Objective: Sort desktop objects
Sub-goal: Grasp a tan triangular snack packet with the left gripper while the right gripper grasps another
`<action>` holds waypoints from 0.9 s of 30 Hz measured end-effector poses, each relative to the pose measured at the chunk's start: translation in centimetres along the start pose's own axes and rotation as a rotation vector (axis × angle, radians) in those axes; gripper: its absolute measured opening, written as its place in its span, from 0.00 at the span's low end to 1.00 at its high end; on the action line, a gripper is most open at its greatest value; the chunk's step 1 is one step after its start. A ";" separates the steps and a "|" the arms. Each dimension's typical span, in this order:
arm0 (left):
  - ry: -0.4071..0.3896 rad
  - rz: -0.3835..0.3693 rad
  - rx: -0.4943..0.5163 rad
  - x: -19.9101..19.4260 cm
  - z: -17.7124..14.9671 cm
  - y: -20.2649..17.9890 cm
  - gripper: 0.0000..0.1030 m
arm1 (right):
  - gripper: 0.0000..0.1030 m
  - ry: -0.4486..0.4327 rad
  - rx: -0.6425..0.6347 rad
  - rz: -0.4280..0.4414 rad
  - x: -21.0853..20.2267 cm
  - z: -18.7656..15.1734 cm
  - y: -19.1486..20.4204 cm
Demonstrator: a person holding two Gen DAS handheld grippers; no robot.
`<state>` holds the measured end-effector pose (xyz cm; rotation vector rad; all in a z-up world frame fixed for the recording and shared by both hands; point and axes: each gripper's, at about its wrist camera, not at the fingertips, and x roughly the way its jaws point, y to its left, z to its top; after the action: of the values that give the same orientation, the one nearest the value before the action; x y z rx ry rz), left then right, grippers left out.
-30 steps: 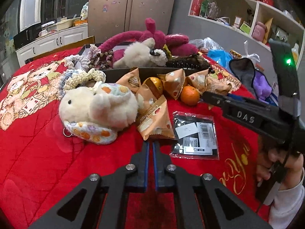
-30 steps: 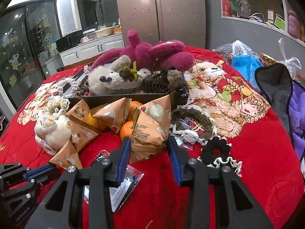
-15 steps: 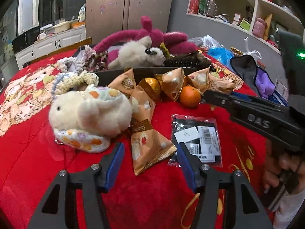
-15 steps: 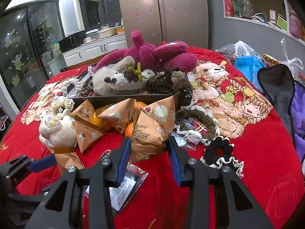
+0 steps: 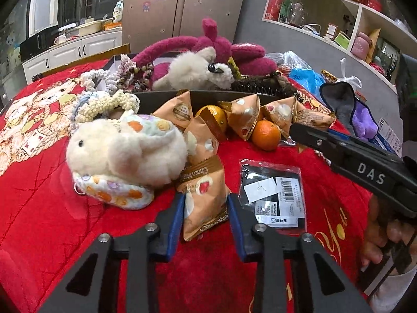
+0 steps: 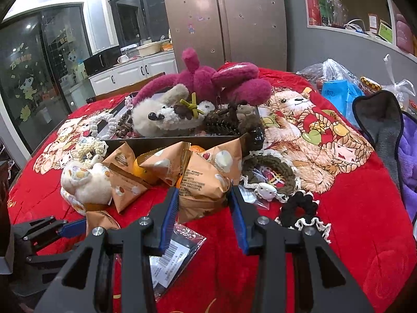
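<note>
On the red tablecloth [image 5: 52, 208] lies a heap of tan snack packets and oranges [image 5: 265, 135]. My left gripper [image 5: 206, 208] has the nearest snack packet [image 5: 203, 195] between its blue pads; the jaws are closing and both pads meet the packet's sides. To its left lies a cream plush hamster [image 5: 125, 154]. My right gripper [image 6: 203, 206] is shut on another, larger snack packet [image 6: 203, 185] at the front of the heap. In the right wrist view, the left gripper's fingers [image 6: 70, 228] show at the lower left.
A black barcode packet [image 5: 271, 195] lies right of the left gripper. Behind the heap a dark tray [image 6: 156, 140] holds pink and beige plush toys. Knitted hair ties [image 6: 299, 208] lie at the right. A hand [image 5: 378, 234] holds the right gripper's handle.
The left gripper went from shut to wide open, moved onto the nearest snack packet and narrowed around it. The right gripper kept still with its packet.
</note>
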<state>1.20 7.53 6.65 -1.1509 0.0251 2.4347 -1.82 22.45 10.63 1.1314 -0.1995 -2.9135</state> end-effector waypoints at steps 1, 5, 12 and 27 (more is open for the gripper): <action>-0.004 0.001 0.001 -0.2 0.0 0.0 0.31 | 0.39 -0.002 0.000 0.002 -0.1 0.0 0.0; -0.016 -0.009 -0.009 -0.8 0.1 0.2 0.31 | 0.39 -0.009 -0.002 0.000 -0.1 0.0 0.0; -0.048 -0.001 0.014 -1.9 -0.2 -0.2 0.31 | 0.39 -0.016 -0.014 0.014 -0.2 0.0 0.5; -0.130 0.002 -0.001 -4.1 0.3 0.7 0.27 | 0.39 -0.060 -0.060 0.076 -1.1 0.1 2.3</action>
<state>2.93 5.34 9.77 -0.9909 -0.0148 2.5062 -1.14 20.20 11.68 1.0062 -0.1515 -2.8684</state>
